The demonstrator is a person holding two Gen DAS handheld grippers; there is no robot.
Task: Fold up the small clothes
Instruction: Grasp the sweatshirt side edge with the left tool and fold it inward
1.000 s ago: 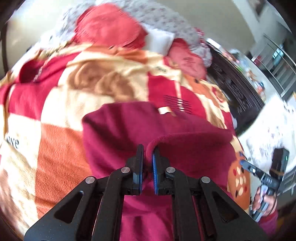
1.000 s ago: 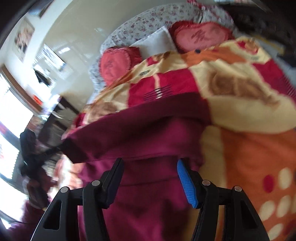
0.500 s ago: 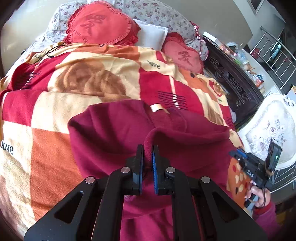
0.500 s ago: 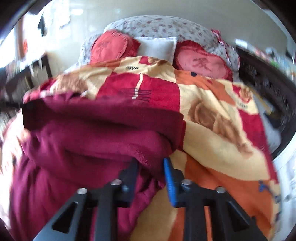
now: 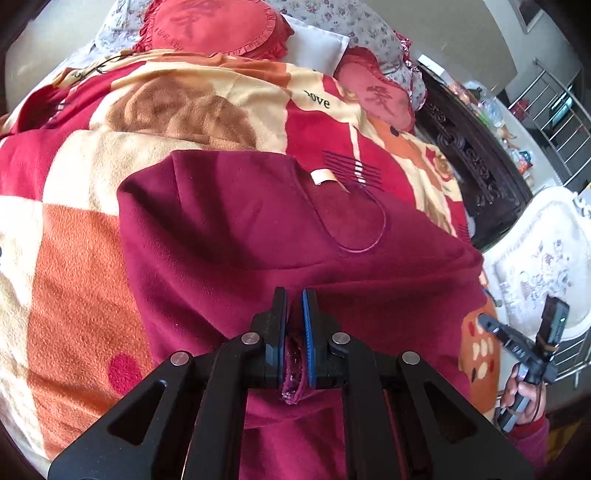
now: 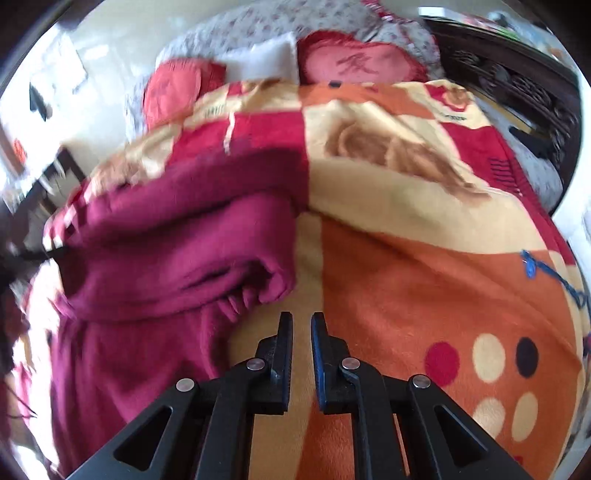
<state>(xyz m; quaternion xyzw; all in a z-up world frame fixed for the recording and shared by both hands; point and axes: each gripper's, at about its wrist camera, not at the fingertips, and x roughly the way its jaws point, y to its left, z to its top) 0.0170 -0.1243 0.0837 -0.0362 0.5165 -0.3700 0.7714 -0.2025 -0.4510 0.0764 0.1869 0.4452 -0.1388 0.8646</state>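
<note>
A maroon fleece garment (image 5: 236, 229) lies spread on the patterned blanket (image 5: 74, 277), with a tan label at its far edge. My left gripper (image 5: 294, 295) is shut on a pinch of its near fabric, which shows between the pads. In the right wrist view the garment (image 6: 177, 251) is bunched in folds at the left. My right gripper (image 6: 301, 321) hangs over bare blanket (image 6: 424, 277) just right of the cloth. Its jaws are closing to a narrow gap with nothing between them. A hand holds that gripper (image 5: 517, 343) at the bed's right edge.
Two red heart-shaped pillows (image 5: 210, 26) (image 5: 376, 96) and a white pillow (image 5: 317, 48) lie at the head of the bed. A dark carved wooden piece (image 5: 476, 162) and a white upholstered chair (image 5: 539, 258) stand along the right side.
The right gripper's jaws closed from wide open and it swung right, off the garment onto bare blanket. The left gripper sank with its pinch of cloth, and the raised fold flattened.
</note>
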